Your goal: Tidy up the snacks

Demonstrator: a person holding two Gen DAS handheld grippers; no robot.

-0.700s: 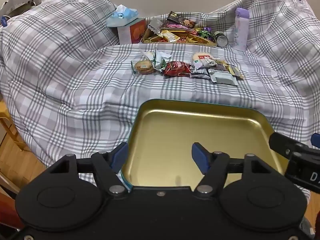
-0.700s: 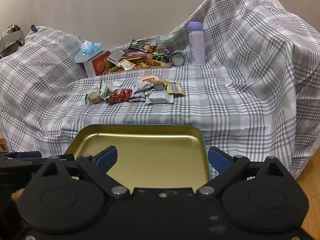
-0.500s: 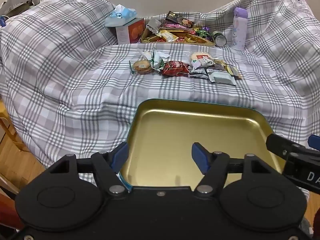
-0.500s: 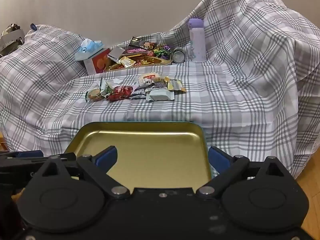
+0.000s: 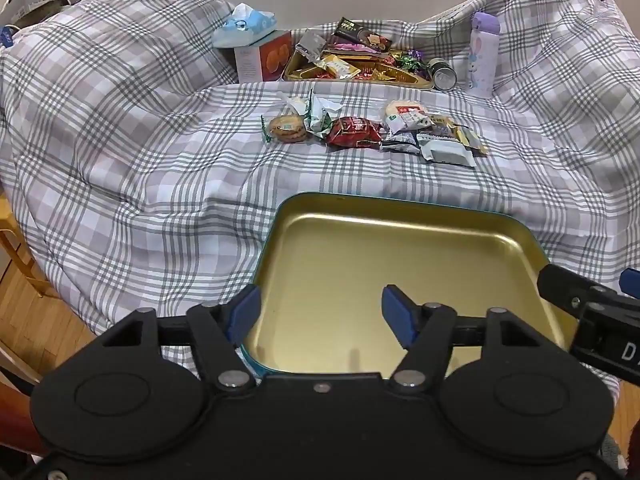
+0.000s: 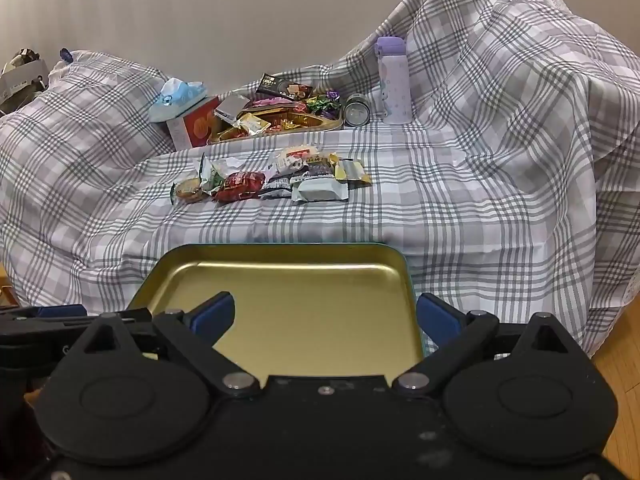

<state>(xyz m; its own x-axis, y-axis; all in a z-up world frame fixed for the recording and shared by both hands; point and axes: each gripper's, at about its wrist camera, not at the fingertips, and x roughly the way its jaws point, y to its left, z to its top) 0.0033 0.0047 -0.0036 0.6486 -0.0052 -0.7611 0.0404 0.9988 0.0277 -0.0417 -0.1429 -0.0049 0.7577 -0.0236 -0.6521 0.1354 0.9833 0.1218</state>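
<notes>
An empty gold tin tray (image 5: 380, 256) with a teal rim lies low in front of the plaid-covered table; what bears it is hidden. My left gripper (image 5: 320, 304) is open and straddles the tray's left rim, one finger outside and one over the gold floor. My right gripper (image 6: 326, 314) is open too and straddles the right rim of the tray (image 6: 288, 280). Neither gripper's pads press on the tray. Loose snacks lie in a row mid-table: a cookie pack (image 5: 286, 128), a red packet (image 5: 354, 132), a white packet (image 5: 446, 152).
At the back stand a gold dish heaped with sweets (image 5: 356, 70), a tissue box (image 5: 262, 58), a tipped can (image 5: 444, 76) and a purple bottle (image 5: 484, 54). The plaid cloth (image 5: 140, 140) rises in humps left and right. Wooden floor shows at both sides.
Both views wobble slightly. The grippers stay open at the tray's sides, and the snacks have not moved.
</notes>
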